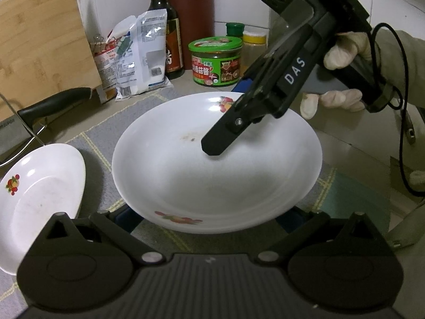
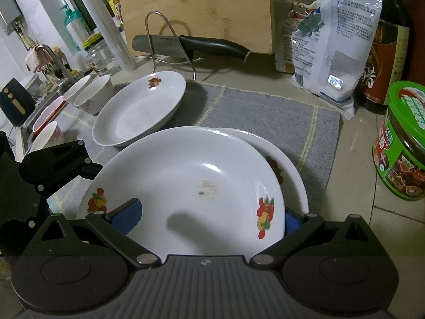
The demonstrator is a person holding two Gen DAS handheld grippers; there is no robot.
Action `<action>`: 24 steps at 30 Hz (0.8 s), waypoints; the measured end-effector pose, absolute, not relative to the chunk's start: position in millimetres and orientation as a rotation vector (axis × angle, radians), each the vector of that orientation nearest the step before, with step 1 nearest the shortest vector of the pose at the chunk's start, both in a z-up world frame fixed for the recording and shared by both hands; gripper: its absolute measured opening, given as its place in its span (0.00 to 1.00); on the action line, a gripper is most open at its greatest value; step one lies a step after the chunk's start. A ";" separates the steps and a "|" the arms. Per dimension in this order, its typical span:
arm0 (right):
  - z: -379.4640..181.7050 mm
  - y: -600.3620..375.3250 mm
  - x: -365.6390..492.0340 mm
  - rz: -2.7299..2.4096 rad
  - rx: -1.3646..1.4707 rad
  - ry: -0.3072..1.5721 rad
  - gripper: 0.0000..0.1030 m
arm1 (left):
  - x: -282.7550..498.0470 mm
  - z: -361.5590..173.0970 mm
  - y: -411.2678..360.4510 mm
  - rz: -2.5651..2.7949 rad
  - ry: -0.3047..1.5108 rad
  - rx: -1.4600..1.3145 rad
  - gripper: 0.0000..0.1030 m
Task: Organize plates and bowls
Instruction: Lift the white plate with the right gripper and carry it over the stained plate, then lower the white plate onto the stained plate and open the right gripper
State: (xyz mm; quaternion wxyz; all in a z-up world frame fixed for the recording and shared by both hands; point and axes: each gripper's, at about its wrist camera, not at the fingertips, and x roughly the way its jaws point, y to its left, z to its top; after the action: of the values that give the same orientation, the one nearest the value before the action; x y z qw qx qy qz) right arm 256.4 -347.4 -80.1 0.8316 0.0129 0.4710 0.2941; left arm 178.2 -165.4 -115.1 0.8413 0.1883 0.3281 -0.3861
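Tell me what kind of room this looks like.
Most likely a home kitchen counter: a bamboo cutting board with a knife leans against the wall, a soy sauce bottle stands by, and a sink faucet shows at left.

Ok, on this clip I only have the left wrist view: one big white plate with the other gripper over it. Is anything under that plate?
Observer: Yes. The right wrist view shows a second plate beneath the top plate, sticking out on its right side.
Operator: Any bowls around? I see none.
Observer: Several small white bowls stand far left, near the tap.
Operator: And the right gripper's jaws?
Observer: The right gripper is open, its blue pads wide apart: one over the top plate, the other beyond its rim.
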 end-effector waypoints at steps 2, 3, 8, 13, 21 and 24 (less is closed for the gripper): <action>-81.0 -345.8 257.2 0.616 0.022 1.008 1.00 | 178.3 -115.2 -166.1 -0.815 0.695 0.401 1.00; -81.4 -345.2 257.4 0.612 0.019 1.012 1.00 | 178.2 -115.2 -166.1 -0.814 0.695 0.402 1.00; -81.7 -345.2 258.6 0.595 0.029 1.029 1.00 | 178.3 -115.1 -167.2 -0.813 0.699 0.404 1.00; -80.4 -345.8 258.4 0.561 0.041 1.041 1.00 | 180.0 -114.2 -167.9 -0.813 0.710 0.405 1.00; -75.8 -348.4 257.0 0.523 0.053 1.047 1.00 | 179.3 -112.5 -166.9 -0.802 0.708 0.411 0.99; -75.2 -348.3 255.9 0.515 0.054 1.048 1.00 | 178.3 -112.4 -167.5 -0.800 0.706 0.416 0.99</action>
State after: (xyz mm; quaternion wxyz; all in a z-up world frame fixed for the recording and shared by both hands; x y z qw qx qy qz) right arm 255.9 -348.3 -75.2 0.8340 0.0254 0.4948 0.2429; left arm 178.3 -167.5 -112.4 0.8405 0.1968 0.3340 -0.3784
